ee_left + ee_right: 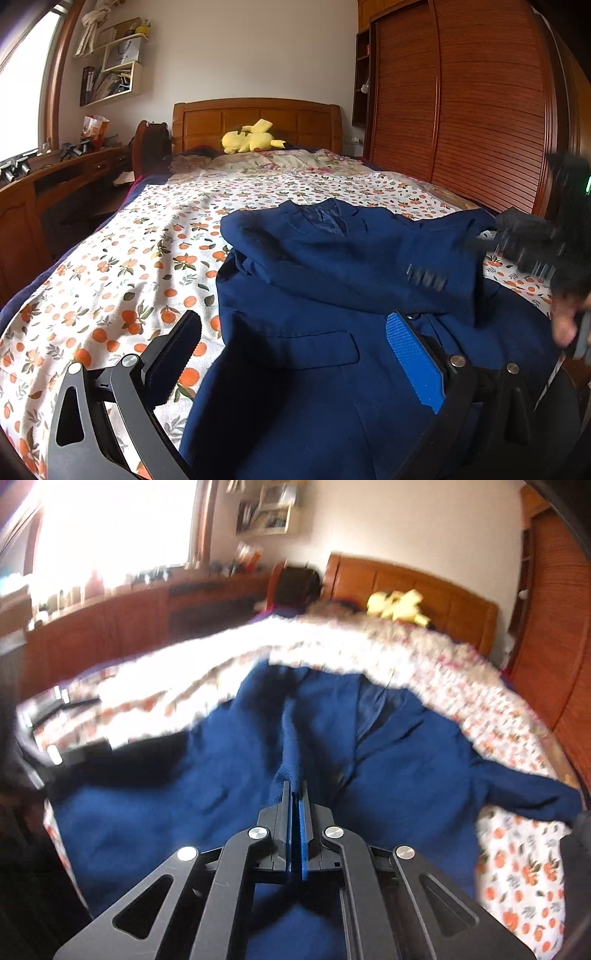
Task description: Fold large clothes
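Bedspread (110, 258) is covered by the navy jacket (314, 277), a fold of which is pinched by the right gripper (295, 794) while the left gripper (295, 354) is spread, so slippage could be caused.

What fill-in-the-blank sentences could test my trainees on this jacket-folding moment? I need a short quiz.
1. The navy jacket lies on a bedspread printed with ____.
2. The right gripper is ____ on a fold of the jacket.
3. The left gripper has its jaws ____, one finger over the bedspread, one over the jacket.
4. The plush toy by the headboard is coloured ____.

Missing words: oranges; shut; open; yellow
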The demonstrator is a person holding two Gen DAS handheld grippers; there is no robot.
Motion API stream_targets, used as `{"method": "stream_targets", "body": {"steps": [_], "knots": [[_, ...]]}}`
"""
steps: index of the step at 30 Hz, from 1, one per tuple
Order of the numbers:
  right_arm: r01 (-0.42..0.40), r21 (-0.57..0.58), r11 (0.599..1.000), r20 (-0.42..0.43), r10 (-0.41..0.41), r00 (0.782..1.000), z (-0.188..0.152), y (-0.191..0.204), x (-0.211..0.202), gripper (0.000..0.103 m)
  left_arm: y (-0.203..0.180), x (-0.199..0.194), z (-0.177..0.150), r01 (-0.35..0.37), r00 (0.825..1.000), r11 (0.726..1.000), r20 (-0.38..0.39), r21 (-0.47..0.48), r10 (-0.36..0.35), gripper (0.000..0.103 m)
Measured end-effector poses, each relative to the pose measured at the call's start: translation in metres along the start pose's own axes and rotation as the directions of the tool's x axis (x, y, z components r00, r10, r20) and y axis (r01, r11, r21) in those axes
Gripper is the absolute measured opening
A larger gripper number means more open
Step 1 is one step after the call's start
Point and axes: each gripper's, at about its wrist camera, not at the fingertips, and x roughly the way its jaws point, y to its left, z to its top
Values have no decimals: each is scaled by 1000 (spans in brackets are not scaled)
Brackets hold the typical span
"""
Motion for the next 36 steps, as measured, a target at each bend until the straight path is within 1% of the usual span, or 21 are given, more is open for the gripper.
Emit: {"method": "stream_targets", "body": {"steps": [3,6,10,12,14,16,17,20,23,28,29,30,31,32,33,36], "knots": [[4,8,1000,54,-4,999,18,-7,-22,2,-4,0,-2,0,1000,1000,-2,1,0,101],[12,12,1000,96,-13,995,29,-14,-40,2,-7,0,-3,-8,1000,1000,1,11,8,101],[79,32,996,140,-83,987,35,-29,-58,2,-11,2,-3,-14,1000,1000,-1,21,14,101],[117,70,991,135,-125,983,33,-45,-60,2,-13,4,-3,-11,1000,1000,-5,22,12,101],[177,112,978,97,-189,977,25,-67,-54,2,-15,6,-3,-10,1000,1000,-8,26,10,101],[221,135,966,51,-230,972,13,-82,-45,2,-18,8,-3,-7,1000,999,-11,31,8,101],[237,150,960,12,-241,970,4,-92,-38,2,-19,9,-3,-5,1000,999,-12,34,6,101],[249,167,954,-75,-239,968,-21,-107,-18,2,-24,11,-3,0,1000,999,-14,44,1,101],[263,168,950,-121,-244,962,-40,-113,-3,2,-28,13,-3,3,1000,999,-17,50,-2,101],[279,187,942,-147,-254,956,-55,-126,12,3,-33,16,3,14,1000,998,-20,56,-13,101],[281,192,940,-148,-255,956,-57,-128,13,4,-35,17,5,15,1000,998,-21,58,-14,101],[282,196,939,-145,-256,956,-60,-130,12,10,-37,18,7,16,1000,998,-20,60,-15,101],[292,201,935,-141,-267,953,-61,-132,11,26,-39,20,9,18,1000,998,-20,64,-17,101],[294,203,934,-130,-272,954,-62,-135,10,31,-41,19,10,19,1000,998,-19,66,-18,101],[285,205,936,-124,-264,957,-63,-138,9,33,-44,20,12,19,1000,997,-17,70,-18,101],[256,215,943,-115,-236,965,-66,-143,10,33,-54,25,18,25,999,996,-23,86,-23,101]]}}
